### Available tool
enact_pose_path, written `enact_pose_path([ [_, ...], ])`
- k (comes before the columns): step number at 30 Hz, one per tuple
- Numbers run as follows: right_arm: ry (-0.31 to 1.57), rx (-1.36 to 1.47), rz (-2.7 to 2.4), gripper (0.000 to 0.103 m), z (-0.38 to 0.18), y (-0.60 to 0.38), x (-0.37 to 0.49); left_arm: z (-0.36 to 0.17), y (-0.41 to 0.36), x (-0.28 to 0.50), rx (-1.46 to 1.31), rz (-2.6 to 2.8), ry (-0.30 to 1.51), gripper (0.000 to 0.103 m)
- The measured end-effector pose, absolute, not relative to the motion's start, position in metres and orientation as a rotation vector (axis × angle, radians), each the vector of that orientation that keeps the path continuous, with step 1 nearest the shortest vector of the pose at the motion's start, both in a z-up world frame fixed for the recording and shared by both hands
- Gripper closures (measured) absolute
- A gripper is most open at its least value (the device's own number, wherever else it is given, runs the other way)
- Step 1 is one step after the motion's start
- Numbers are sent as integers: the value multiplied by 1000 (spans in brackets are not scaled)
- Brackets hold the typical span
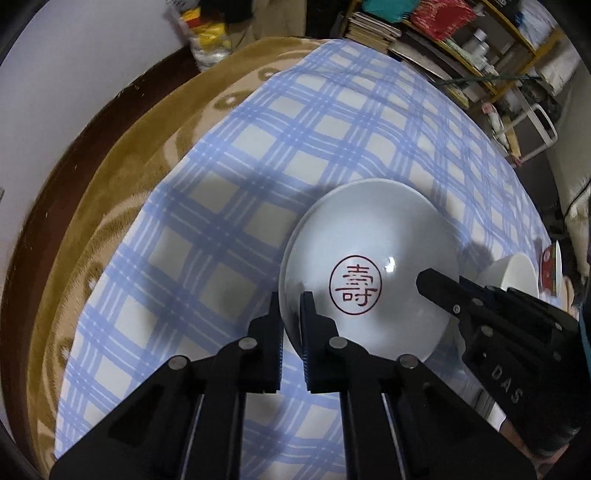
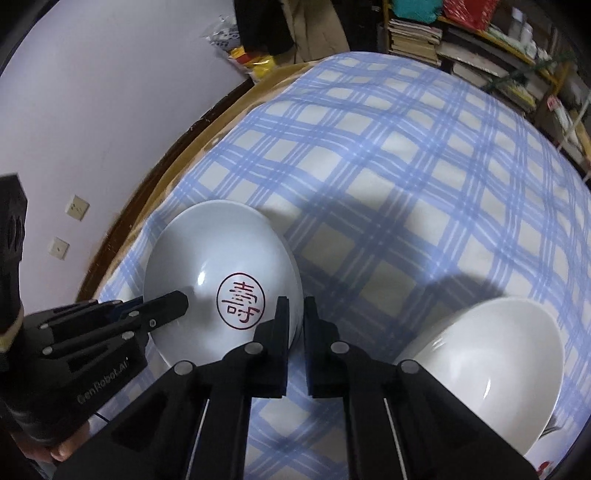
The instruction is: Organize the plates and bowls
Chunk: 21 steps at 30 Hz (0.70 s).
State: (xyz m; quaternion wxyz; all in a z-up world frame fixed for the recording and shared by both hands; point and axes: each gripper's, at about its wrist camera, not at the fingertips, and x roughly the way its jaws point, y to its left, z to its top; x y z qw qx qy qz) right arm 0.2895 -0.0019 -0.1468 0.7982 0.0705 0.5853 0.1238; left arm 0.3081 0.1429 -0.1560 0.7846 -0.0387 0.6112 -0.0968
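A white bowl (image 1: 369,229) with a red seal mark in its bottom rests on the blue checked cloth (image 1: 258,155). My left gripper (image 1: 290,303) is shut on its near left rim, one finger inside and one outside. In the right wrist view the same bowl (image 2: 221,240) lies at the left, and my right gripper (image 2: 296,305) is shut on its right rim. Each view shows a finger of the other gripper lying over the bowl's inside: the right one's fingers (image 1: 443,291) and the left one's fingers (image 2: 166,308).
A second, plain white bowl (image 2: 491,369) stands on the cloth just right of the right gripper. A red-patterned dish (image 1: 550,269) sits behind it. A tan blanket (image 1: 122,177) borders the cloth on the left, and shelves of books (image 2: 413,33) stand beyond the far edge.
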Motion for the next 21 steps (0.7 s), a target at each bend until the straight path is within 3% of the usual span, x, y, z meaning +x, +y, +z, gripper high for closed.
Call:
enact_pose_path([
  [21, 1190, 281, 281, 96, -91, -27, 263, -78, 122, 274, 29, -177, 1220, 92],
])
